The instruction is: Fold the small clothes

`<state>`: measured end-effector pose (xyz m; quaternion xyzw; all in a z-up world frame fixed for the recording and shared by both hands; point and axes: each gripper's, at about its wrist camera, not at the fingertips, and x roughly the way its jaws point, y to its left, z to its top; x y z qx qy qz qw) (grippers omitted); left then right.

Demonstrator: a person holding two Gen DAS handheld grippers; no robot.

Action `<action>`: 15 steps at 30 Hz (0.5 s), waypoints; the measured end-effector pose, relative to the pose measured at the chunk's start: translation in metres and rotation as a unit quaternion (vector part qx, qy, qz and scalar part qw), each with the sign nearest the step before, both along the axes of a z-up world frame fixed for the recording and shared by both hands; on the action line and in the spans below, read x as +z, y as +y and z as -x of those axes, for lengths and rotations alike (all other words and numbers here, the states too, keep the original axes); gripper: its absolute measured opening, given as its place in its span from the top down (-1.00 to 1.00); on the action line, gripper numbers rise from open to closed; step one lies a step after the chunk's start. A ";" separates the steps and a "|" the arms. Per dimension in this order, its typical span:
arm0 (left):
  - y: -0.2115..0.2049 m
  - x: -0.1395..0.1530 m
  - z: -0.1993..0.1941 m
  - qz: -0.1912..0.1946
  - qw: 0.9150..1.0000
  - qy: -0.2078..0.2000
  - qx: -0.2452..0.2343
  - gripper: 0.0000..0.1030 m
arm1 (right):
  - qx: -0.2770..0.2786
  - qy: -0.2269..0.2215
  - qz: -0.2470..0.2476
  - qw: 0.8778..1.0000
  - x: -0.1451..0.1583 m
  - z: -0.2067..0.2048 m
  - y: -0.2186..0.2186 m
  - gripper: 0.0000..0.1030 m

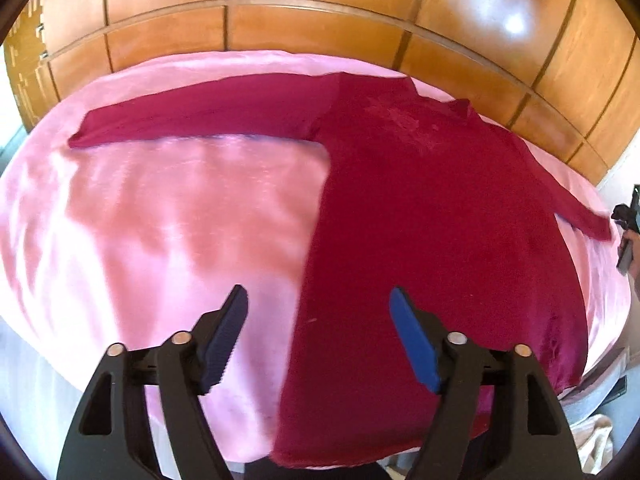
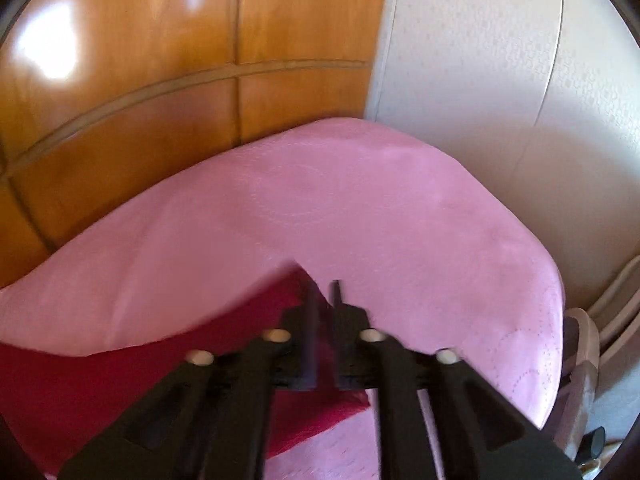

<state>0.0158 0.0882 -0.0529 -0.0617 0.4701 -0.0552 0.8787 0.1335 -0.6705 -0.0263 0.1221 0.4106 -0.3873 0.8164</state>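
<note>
Open left tongs (image 1: pixel 318 308) above red top (image 1: pixel 432 216) on pink bedspread (image 1: pixel 160 208)

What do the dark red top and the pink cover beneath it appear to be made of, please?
The dark red top looks like a soft matte knit, perhaps velour: it lies limp without shine. The pink cover looks like satiny woven fabric, with sheen and a faint stitched pattern.

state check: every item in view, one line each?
red long-sleeve top: spread flat on the cover, both sleeves out, unfolded.
pink bed cover: laid smooth under the top.
left gripper: open, over the hem.
right gripper: shut on the right sleeve end.
</note>
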 end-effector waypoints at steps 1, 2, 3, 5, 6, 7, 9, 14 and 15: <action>0.006 0.002 0.002 0.003 1.000 0.000 0.005 -0.44 | 0.002 -0.016 0.016 1.000 0.006 0.011 0.010 -0.83; 0.012 0.003 0.004 0.005 1.000 -0.001 0.010 -0.44 | 0.014 -0.025 0.023 0.999 0.012 0.018 0.019 -0.82; 0.018 0.005 0.006 0.005 1.000 -0.003 0.016 -0.44 | 0.041 -0.032 0.011 0.999 0.017 0.025 0.032 -0.82; 0.033 0.004 0.011 0.025 0.999 -0.004 0.026 -0.44 | 0.102 -0.044 -0.040 0.993 0.021 0.040 0.069 -0.81; 0.038 0.002 0.012 0.039 0.999 -0.002 0.028 -0.44 | 0.153 -0.052 -0.081 0.984 0.023 0.052 0.095 -0.79; 0.043 -0.002 0.013 0.058 0.998 0.003 0.029 -0.44 | 0.193 -0.052 -0.109 0.974 0.024 0.060 0.115 -0.77; 0.046 -0.011 0.013 0.078 0.997 0.013 0.024 -0.44 | 0.290 -0.039 -0.177 0.940 0.021 0.082 0.173 -0.52; 0.044 -0.034 0.017 0.102 0.994 0.034 -0.002 -0.44 | 0.424 0.034 -0.268 0.864 -0.006 0.139 0.286 -0.09; 0.043 -0.038 0.018 0.102 0.994 0.036 -0.008 -0.42 | 0.437 0.047 -0.272 0.856 -0.011 0.152 0.304 0.00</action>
